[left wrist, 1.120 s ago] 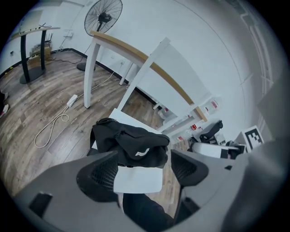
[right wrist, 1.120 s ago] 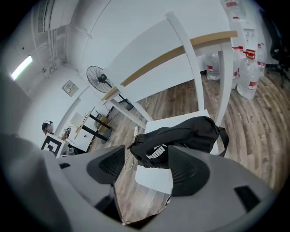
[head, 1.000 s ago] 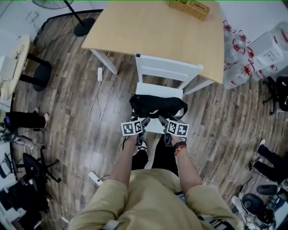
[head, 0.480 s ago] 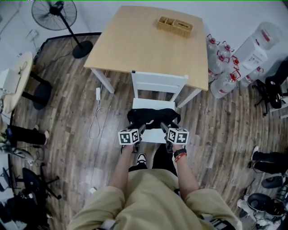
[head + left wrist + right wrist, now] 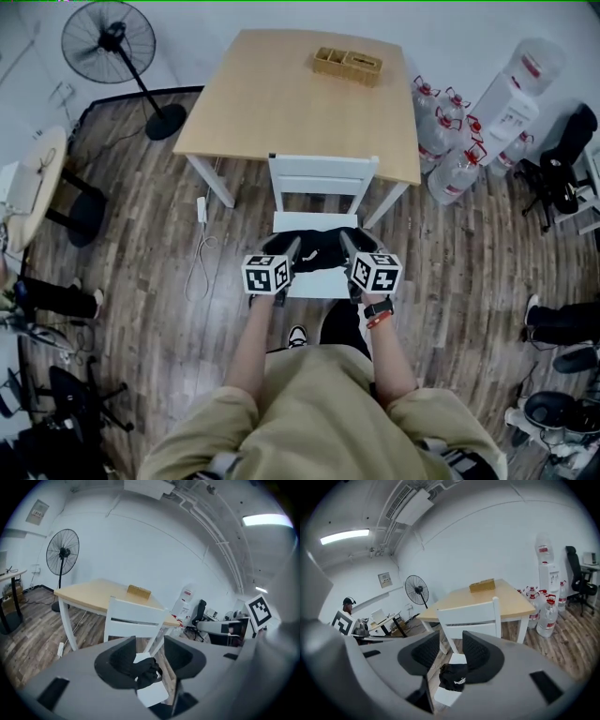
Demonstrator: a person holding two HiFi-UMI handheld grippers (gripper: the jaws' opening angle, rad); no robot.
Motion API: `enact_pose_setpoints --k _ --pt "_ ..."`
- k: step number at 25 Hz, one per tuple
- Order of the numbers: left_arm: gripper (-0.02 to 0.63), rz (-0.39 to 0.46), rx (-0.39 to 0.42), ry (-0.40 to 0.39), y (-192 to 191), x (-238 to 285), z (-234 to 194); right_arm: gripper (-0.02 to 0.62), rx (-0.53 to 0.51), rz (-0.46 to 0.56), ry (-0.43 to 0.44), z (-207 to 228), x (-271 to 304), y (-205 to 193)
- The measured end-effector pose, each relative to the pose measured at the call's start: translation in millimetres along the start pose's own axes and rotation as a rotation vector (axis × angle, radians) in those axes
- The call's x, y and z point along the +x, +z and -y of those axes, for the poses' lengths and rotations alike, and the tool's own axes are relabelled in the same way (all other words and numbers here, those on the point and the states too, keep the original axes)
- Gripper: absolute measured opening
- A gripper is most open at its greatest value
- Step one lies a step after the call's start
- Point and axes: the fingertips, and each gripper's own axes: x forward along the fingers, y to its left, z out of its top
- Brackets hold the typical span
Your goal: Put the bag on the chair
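The black bag [image 5: 319,247] lies across the seat of the white chair [image 5: 323,174], free of both grippers. My left gripper [image 5: 292,251] and right gripper [image 5: 347,246] hang side by side above the seat's front. Both pairs of jaws are closing, with a gap left and nothing between them. In the left gripper view the bag [image 5: 143,669] shows far below, through the jaws of the left gripper [image 5: 150,654], with the chair's back [image 5: 136,621] beyond. The right gripper view shows the bag [image 5: 453,677] on the white seat below the right gripper [image 5: 451,656].
The wooden table [image 5: 281,103] behind the chair carries a wooden box [image 5: 348,64]. A standing fan [image 5: 109,41] is at the back left. Water bottles [image 5: 452,171] and a dispenser [image 5: 514,101] stand at the right. A white cable [image 5: 200,253] lies on the floor left of the chair.
Both grippers have risen away from the bag, which stays on the seat. Their jaws stand narrower than before. The head view has shifted, so more of the table shows.
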Motion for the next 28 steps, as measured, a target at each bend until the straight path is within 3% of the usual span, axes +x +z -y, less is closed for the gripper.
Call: enact_pose_setpoints --k 7,20,28 --pt "0.133 0.137 0.081 0.014 56.2 -35.0 15.4 0.099 -0.032 0.102 0.013 -20.9 -25.5 39.9" --pt "0.061 0.297 0.305 0.049 114.4 -85.2 41.6 0.048 -0.154 0.256 0.002 -58.8 -65.7 93.2" --pt "0.020 0.357 0.315 0.049 122.7 -110.1 48.3 0.031 -0.180 0.303 -0.012 -70.2 -83.9 98.8"
